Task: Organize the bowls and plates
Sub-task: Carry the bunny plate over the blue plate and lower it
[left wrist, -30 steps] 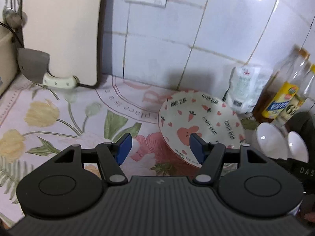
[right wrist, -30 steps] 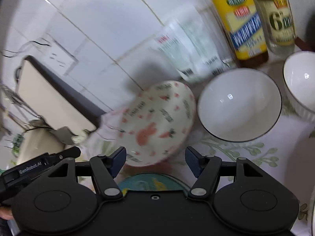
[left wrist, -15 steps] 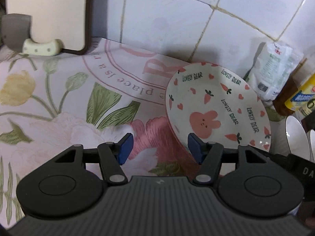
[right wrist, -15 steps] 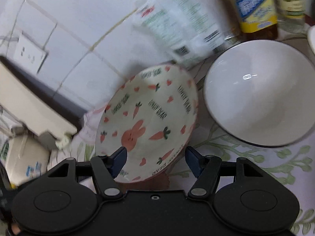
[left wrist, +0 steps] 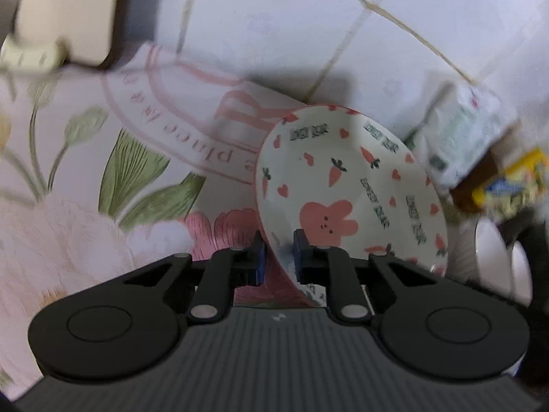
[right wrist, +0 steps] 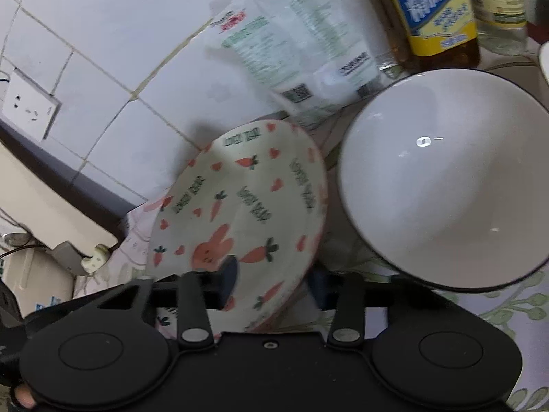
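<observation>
A white bowl printed with a pink rabbit, carrots and hearts (left wrist: pixel 350 185) stands tilted on the flowered cloth near the tiled wall. My left gripper (left wrist: pixel 278 257) is shut on its near rim, one blue pad on each side. In the right wrist view the same rabbit bowl (right wrist: pixel 240 213) sits between the fingers of my right gripper (right wrist: pixel 271 281), which has closed in on the rim from the other side. A plain white bowl with a dark rim (right wrist: pixel 442 185) stands just right of it.
A white plastic packet (right wrist: pixel 295 51) and oil bottles (right wrist: pixel 435 10) stand against the wall behind the bowls. A cream cutting board (left wrist: pixel 68 3) leans at the far left. More white bowls (left wrist: pixel 494 250) sit at the right edge.
Both grippers moved in and closed on the rabbit bowl's rim; half a second ago both were open with the bowl ahead of them. The bowl now stands more tilted.
</observation>
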Demonstrator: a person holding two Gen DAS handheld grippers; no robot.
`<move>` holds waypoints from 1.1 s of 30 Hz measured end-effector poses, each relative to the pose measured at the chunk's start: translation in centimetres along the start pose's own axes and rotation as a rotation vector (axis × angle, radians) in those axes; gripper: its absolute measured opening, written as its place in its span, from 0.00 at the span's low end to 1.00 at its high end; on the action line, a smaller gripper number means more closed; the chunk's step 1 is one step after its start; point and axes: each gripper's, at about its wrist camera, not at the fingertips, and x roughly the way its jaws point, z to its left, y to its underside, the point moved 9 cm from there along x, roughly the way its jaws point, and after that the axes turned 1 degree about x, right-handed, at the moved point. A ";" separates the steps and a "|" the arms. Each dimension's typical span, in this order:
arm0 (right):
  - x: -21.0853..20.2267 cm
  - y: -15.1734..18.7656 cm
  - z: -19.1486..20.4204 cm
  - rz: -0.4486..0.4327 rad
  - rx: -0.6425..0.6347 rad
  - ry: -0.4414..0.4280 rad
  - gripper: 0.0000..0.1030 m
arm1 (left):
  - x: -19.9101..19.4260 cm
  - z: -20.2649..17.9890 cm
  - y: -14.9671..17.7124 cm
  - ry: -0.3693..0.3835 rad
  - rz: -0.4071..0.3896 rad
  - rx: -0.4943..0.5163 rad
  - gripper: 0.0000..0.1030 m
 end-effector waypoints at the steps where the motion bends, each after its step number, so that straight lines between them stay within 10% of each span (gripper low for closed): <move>1: 0.0 0.0 -0.4 0.000 0.004 0.011 0.17 | 0.0 0.1 0.0 -0.001 0.001 -0.031 0.13; 8: 0.0 -0.3 -0.6 0.025 -0.010 0.000 0.17 | -0.3 -0.2 -0.1 -0.030 0.015 -0.036 0.13; 17: -2.5 -0.2 1.3 0.002 -0.106 -0.010 0.20 | -4.5 -2.3 0.6 -0.113 -0.055 0.205 0.14; 33: -12.4 1.6 6.1 -0.053 -0.187 -0.078 0.20 | -16.4 -4.4 2.8 -0.071 -0.096 0.213 0.14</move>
